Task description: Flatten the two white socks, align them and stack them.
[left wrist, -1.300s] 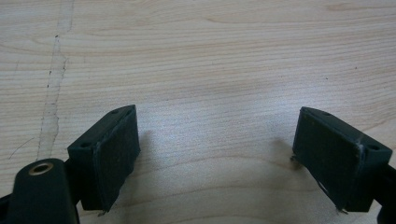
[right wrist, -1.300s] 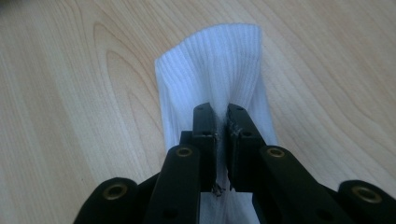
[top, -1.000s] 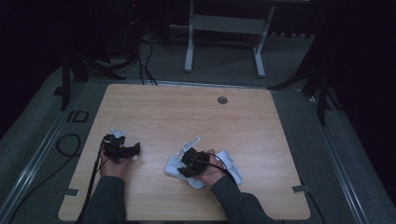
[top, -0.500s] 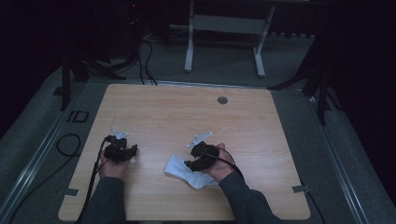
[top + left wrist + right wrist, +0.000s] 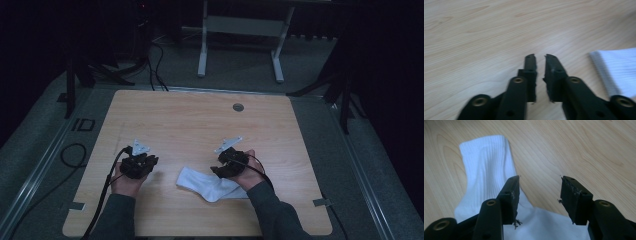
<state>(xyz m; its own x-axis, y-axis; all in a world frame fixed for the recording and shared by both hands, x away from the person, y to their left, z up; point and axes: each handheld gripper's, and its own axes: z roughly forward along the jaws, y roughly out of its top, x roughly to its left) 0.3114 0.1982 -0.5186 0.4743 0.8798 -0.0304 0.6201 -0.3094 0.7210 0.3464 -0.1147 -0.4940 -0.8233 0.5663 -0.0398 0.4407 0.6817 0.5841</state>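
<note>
A white ribbed sock [image 5: 207, 186] lies flat on the wooden table [image 5: 200, 120] near the front edge, between my two hands. My right gripper [image 5: 220, 171] hovers over its right end. In the right gripper view the right gripper [image 5: 540, 178] is open, its jaws having just been opening. The sock [image 5: 486, 165] runs under the left jaw and nothing is pinched. My left gripper [image 5: 147, 161] sits left of the sock. Seen from the left gripper view, the left gripper [image 5: 540, 56] has just been closing, its jaws are almost together over bare wood, and the sock [image 5: 619, 67] lies off to the right.
A round grommet hole [image 5: 238, 107] marks the table's far side. A black cable [image 5: 107, 190] trails from the left gripper over the front edge. Behind the table stands a metal frame [image 5: 240, 30] on dark carpet.
The right hand has lifted off the sock and shifted right and away from me; the sock now lies stretched out. The left gripper's jaws have come together and the left hand rose slightly.
</note>
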